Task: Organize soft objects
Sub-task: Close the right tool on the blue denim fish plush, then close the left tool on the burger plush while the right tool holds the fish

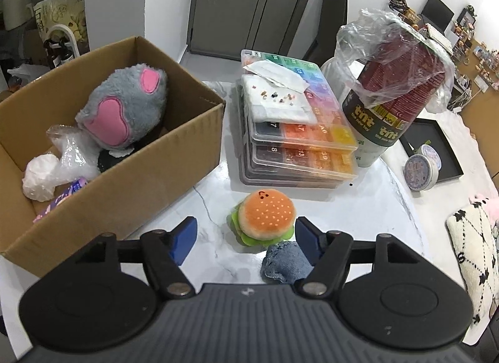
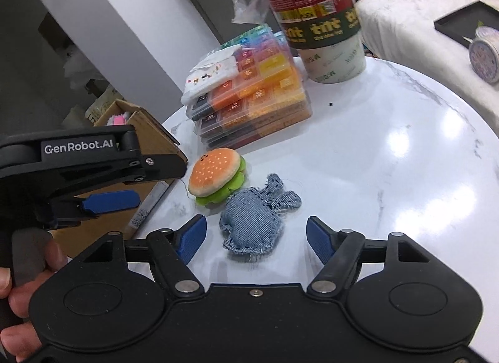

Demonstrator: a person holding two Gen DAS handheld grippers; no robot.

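Left wrist view alone looks into the box [image 1: 187,132] at ten o'clock, a grey plush [image 1: 124,107] lying inside. The left gripper [image 1: 246,238] stands half wide, its jaws either side of the burger [image 1: 265,216], not touching it. Right wrist view shows the whole denim toy [image 2: 255,219], at five o'clock from the burger [image 2: 215,175] and touching it, between the half-wide, empty right gripper [image 2: 255,238] jaws.

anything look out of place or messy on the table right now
Two soft toys lie loose on the marble table instead of in the cardboard box: a burger plush and a frayed denim toy. A few tiny beads sit scattered on a white sheet atop the stacked bead cases.
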